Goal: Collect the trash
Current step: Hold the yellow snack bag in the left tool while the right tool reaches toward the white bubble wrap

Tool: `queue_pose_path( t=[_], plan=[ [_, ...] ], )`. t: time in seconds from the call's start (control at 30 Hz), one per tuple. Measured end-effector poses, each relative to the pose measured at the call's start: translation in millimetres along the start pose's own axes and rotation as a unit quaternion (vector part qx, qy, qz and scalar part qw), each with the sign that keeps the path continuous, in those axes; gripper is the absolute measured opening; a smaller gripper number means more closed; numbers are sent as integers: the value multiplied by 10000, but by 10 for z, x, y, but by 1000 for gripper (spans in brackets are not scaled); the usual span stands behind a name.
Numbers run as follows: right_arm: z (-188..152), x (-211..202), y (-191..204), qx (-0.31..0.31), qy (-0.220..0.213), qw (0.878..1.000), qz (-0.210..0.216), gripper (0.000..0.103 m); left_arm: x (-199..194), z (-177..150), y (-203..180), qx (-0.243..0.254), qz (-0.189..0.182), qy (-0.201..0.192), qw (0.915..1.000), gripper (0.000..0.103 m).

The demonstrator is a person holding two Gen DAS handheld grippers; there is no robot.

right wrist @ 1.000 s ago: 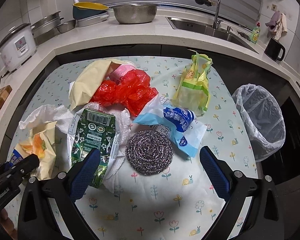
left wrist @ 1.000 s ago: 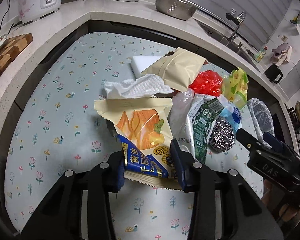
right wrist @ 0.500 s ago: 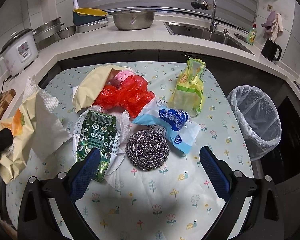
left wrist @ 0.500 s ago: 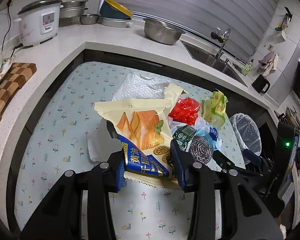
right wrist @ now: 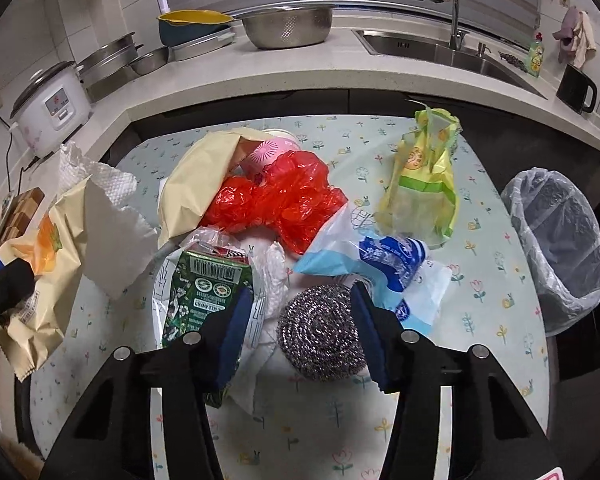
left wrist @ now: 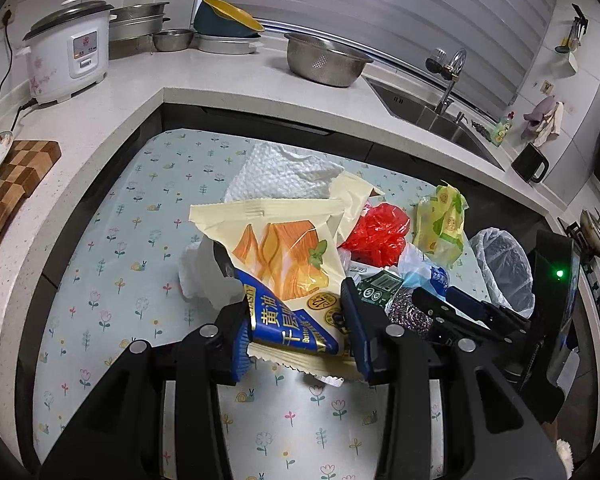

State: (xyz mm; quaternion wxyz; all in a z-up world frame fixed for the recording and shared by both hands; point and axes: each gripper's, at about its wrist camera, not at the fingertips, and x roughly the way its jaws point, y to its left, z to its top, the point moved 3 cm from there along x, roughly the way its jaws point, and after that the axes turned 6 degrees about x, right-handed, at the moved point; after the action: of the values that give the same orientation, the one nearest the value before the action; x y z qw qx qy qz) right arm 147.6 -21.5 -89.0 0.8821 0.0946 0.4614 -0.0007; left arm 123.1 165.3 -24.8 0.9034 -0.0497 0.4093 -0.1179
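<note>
The steel scourer [right wrist: 320, 338] sat on the table [right wrist: 492, 264] right between the R gripper [right wrist: 302, 332] fingers, jaws closing on it (not yet pinching). The L gripper [left wrist: 296, 332] gripped the snack wrapper [left wrist: 284, 264], w/ the bin [right wrist: 556, 248] off right, nearer R.

Both tools are matte black plastic. The left gripper [left wrist: 298, 330] has two broad, angular arms that taper forward into fingers, each faced on the inside with a dark blue ribbed pad [left wrist: 239, 344]. Round silver screw heads sit on top of each arm, two per side, near the joints. The right gripper [right wrist: 300, 324] is built alike: black arms, blue inner pads [right wrist: 370, 340], the same paired silver screws. In the left wrist view its side shows a slim black finger with a blue pad and a small screw, and behind it a black upright housing carries a lit green indicator light [left wrist: 559, 273].
</note>
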Motion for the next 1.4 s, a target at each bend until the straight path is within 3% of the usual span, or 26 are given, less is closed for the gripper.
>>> queue_pose_path(
  t=[0.13, 0.47, 0.6, 0.73, 0.97, 1.03, 1.13, 1.4],
  plan=[
    [63, 180, 21, 29, 95, 9999, 132, 30, 123, 13, -5, -5, 24, 84, 10000, 38],
    [41, 434, 94, 47, 430, 9977, 519, 27, 327, -23, -7, -6, 36, 245, 9997, 39],
    [-30, 472, 200, -167, 499, 9970, 561, 4, 350, -43, -25, -3, 36, 303, 9995, 39],
    [-43, 399, 214, -161, 406, 9975, 551, 0, 318, -77, -17, -13, 28, 320, 9995, 39],
    [-34, 197, 80, 4, 278, 9987, 438, 1, 189, -148, -70, 22, -35, 288, 9996, 39],
    [-25, 107, 56, 67, 254, 9988, 411, 8, 129, -170, -114, 69, -80, 258, 9996, 39],
    [13, -71, 47, 179, 136, 9977, 633, 26, 47, -226, -202, 171, -177, 243, 9994, 39],
    [-18, -411, 182, 111, 228, 9904, 1361, 27, -70, -573, -446, 562, -364, 458, 9967, 39]
  ],
)
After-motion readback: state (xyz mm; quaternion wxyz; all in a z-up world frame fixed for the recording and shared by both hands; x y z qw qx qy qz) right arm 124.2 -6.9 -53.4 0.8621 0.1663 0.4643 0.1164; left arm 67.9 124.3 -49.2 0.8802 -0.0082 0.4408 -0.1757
